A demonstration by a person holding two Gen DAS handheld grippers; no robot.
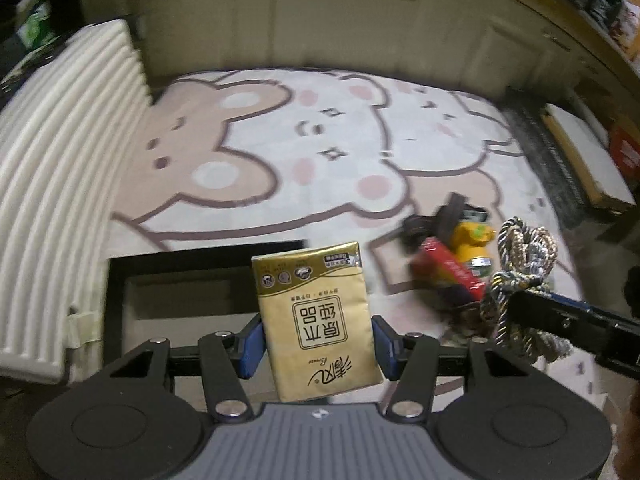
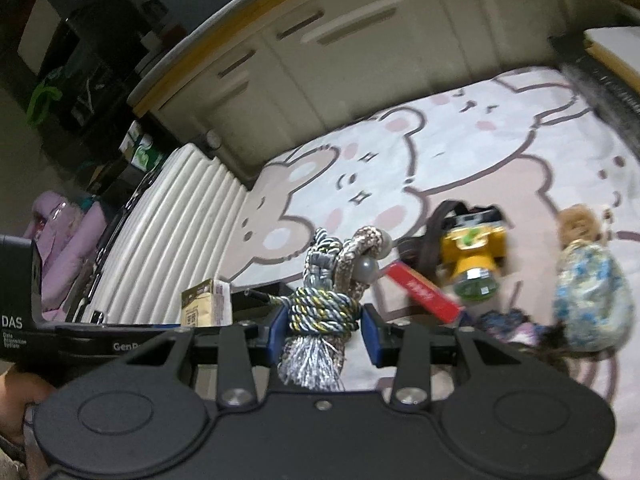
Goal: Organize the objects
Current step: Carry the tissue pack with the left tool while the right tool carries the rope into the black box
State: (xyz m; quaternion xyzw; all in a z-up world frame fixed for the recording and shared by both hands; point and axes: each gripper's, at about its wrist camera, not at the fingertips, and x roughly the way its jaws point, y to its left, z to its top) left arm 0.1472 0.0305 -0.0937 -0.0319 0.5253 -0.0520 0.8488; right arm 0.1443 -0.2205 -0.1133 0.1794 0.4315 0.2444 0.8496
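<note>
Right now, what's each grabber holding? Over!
Left gripper shut on gold tissue pack. Right gripper shut on silver-gold tasselled rope bundle. Black open bin below left, nothing blocking.

I've got the tissue pack in my left gripper, over the box edge. Rope bundle in my right gripper. On the rug, right of the box: toy camera, red box, doll furthest right. Mattress left.

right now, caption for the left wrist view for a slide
Left gripper holds a gold tissue pack over a black box on a bear rug.
</note>
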